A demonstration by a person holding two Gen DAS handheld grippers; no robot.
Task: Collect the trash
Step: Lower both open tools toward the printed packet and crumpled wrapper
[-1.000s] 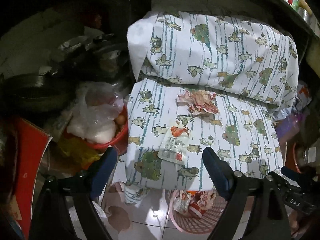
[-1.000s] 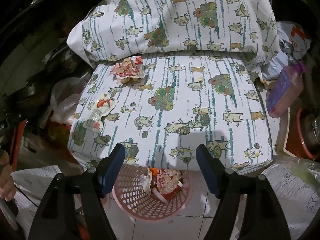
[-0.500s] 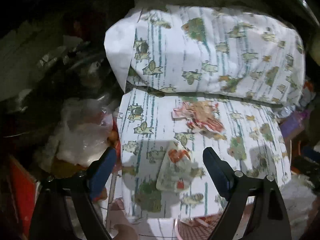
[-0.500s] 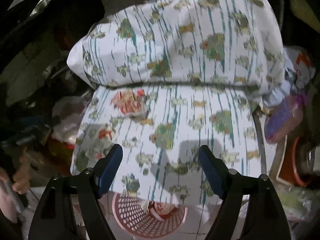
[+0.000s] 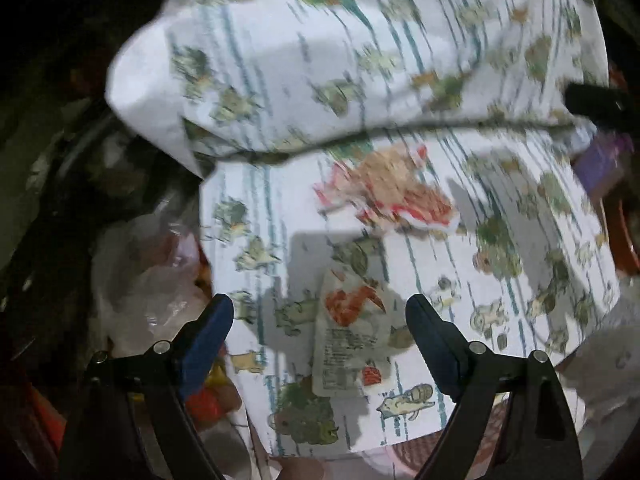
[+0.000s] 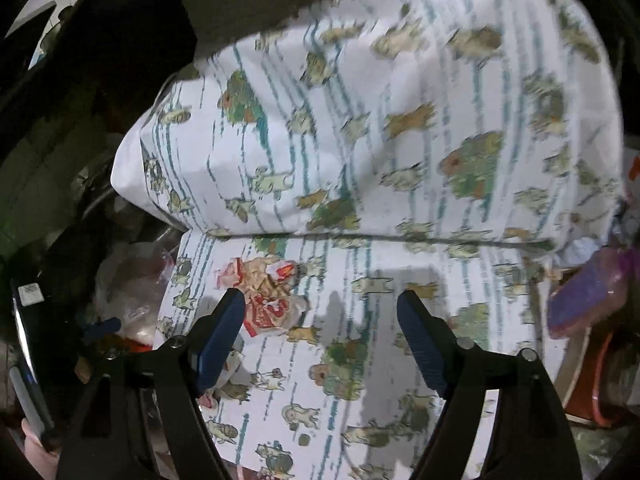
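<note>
Now I hold the left gripper [image 5: 320, 320] spread over the flat sachet [image 5: 352, 340] on the printed cushion [image 5: 520, 300], straddling it to pinch. My right gripper [image 6: 320, 320], also spread and empty, nears the crumpled wrapper [image 6: 268, 296].

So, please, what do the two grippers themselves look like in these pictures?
The left gripper and the right gripper look alike: each has two black angular plastic arms with small silver rivets at the joints, ending in dark blue ribbed fingers. No cables, markings or sleeves are visible.
</note>
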